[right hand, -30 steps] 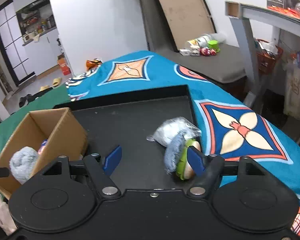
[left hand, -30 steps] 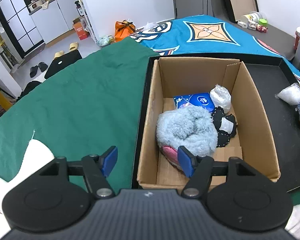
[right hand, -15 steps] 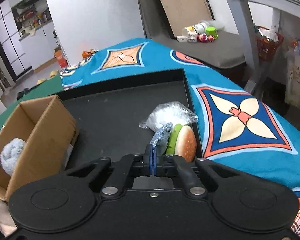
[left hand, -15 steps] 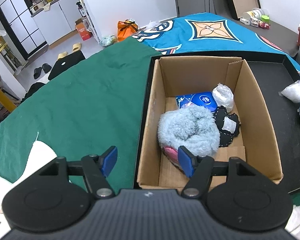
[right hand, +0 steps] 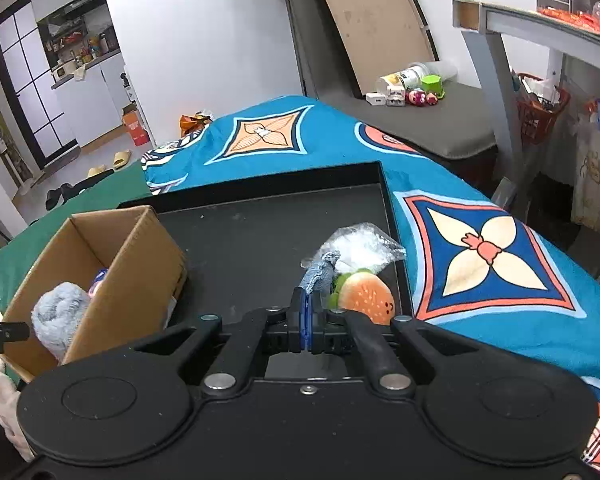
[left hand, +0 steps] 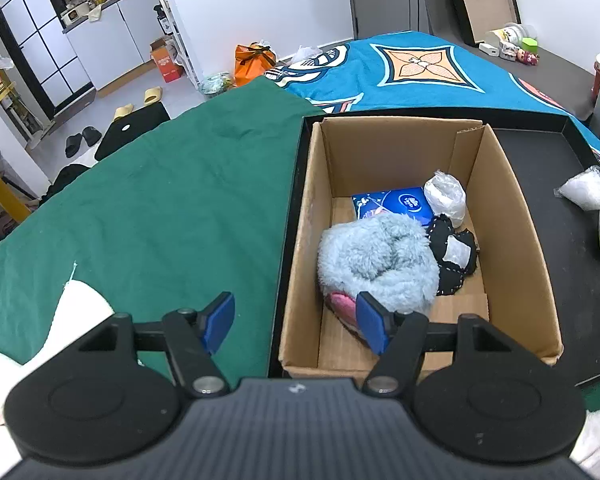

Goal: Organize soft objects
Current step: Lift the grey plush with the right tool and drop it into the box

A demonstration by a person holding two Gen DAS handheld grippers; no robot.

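Right gripper (right hand: pixel 306 326) low over the black tray (right hand: pixel 260 232), fingers pinched tight on a blue denim cloth (right hand: pixel 320 274), burger plush (right hand: pixel 366 296) touching it on the right, left gripper (left hand: pixel 294 320) spread wide, holding nothing, above the near edge of the cardboard box (left hand: pixel 516 240), fluffy blue toy (left hand: pixel 376 256) inside

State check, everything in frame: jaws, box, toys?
left gripper: jaws open, empty
right gripper: jaws shut on blue cloth
cardboard box: open-topped, partly filled
fluffy blue plush: in box
burger plush: on black tray
plastic bag: on tray
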